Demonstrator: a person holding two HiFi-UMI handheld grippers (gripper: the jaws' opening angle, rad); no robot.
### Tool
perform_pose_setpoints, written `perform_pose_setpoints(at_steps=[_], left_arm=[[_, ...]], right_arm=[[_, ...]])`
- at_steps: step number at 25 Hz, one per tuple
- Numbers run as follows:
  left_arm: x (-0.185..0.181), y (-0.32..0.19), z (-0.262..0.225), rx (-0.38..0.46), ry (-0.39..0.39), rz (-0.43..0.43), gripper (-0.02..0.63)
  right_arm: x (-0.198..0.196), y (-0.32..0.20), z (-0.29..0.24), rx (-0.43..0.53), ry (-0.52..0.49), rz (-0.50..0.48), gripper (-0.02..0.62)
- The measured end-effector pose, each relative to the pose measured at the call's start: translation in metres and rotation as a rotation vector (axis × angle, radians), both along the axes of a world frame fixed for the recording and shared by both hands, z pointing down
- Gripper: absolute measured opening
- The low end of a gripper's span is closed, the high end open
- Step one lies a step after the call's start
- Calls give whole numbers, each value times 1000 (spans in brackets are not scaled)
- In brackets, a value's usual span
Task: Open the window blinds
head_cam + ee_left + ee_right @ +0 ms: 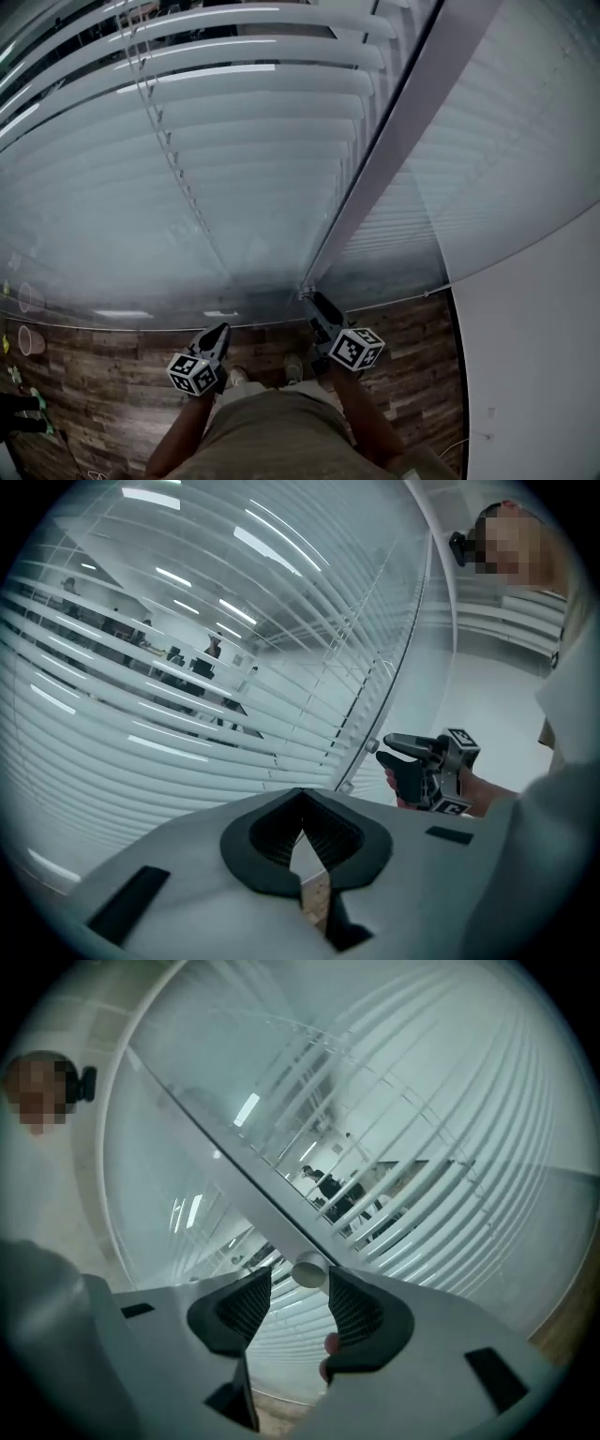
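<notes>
White slatted blinds hang over the window ahead, their slats partly tilted, with an office showing through the gaps. A pale tilt wand hangs down in front of them. Its round end knob sits between the fingertips of my right gripper. That gripper's jaws stand apart, wider than the knob, and the pads do not press on it. The right gripper also shows in the head view and the left gripper view. My left gripper hovers lower left, apart from the wand, jaws together and empty.
A second blind panel hangs right of the wand, and a white wall stands at the far right. Below lies a wood-patterned floor, with a cup at the left edge. Thin lift cords run down the left blind.
</notes>
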State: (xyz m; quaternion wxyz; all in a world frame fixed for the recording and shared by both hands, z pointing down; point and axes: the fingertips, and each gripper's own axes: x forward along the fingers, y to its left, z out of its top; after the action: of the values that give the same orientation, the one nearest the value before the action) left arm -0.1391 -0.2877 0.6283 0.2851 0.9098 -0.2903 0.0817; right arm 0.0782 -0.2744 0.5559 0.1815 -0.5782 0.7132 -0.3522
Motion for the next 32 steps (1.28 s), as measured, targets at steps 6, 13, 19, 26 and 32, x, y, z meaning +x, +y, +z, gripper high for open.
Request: perform_pose_setpoints(at_steps=[6, 13, 19, 26, 32], left_arm=[[23, -10, -5, 48, -11, -41, 14], [44, 1, -41, 157, -44, -129, 14], [68, 35, -62, 218, -44, -202, 14], [62, 28, -52, 242, -41, -256, 14], [46, 18, -44, 224, -33, -228, 15]], right_arm=[[40, 15, 1, 54, 318, 5, 176], [95, 55, -10, 63, 434, 71, 175], [115, 87, -1, 64, 435, -3, 175], [122, 63, -7, 131, 474, -15, 175], [116, 53, 9, 88, 450, 19, 175]])
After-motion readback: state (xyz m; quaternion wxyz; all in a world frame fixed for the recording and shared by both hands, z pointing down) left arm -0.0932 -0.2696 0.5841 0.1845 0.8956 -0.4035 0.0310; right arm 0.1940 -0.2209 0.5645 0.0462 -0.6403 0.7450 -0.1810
